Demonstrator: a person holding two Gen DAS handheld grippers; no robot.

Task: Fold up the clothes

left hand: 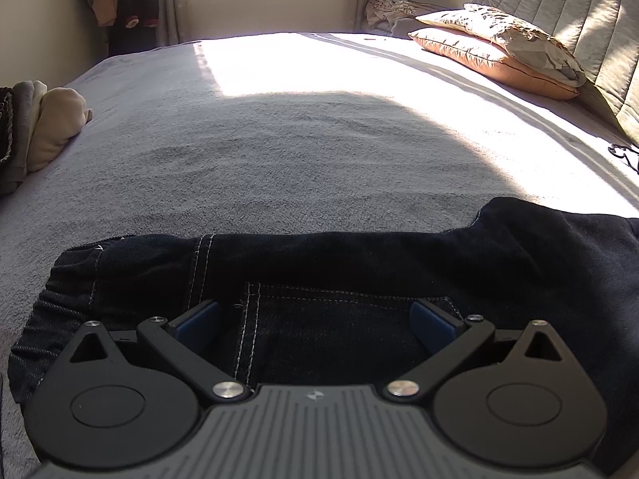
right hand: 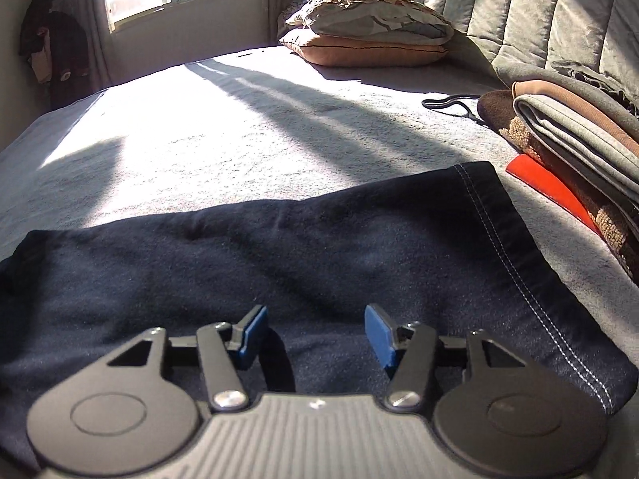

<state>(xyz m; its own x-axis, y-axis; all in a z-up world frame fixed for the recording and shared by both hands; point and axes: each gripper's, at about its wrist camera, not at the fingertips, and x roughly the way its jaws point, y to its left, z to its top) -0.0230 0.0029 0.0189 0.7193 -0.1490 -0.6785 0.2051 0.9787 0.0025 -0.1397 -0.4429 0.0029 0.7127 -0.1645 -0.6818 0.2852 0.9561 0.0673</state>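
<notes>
Dark blue jeans (left hand: 359,263) lie flat across the near part of the grey bed (left hand: 279,139). In the left wrist view I see the elastic waistband at the left and a back pocket with pale stitching. My left gripper (left hand: 315,319) is wide open just above the pocket, holding nothing. In the right wrist view the jeans' leg end (right hand: 319,239) with its stitched hem lies to the right. My right gripper (right hand: 315,331) is open above the leg cloth, holding nothing.
Folded clothes (left hand: 36,127) sit at the bed's left edge. A stack of folded clothes (right hand: 579,139) over a red item (right hand: 547,187) lies at the right. Two pillows (right hand: 367,32) rest against the padded headboard (right hand: 539,12). A black strap (right hand: 451,103) lies nearby.
</notes>
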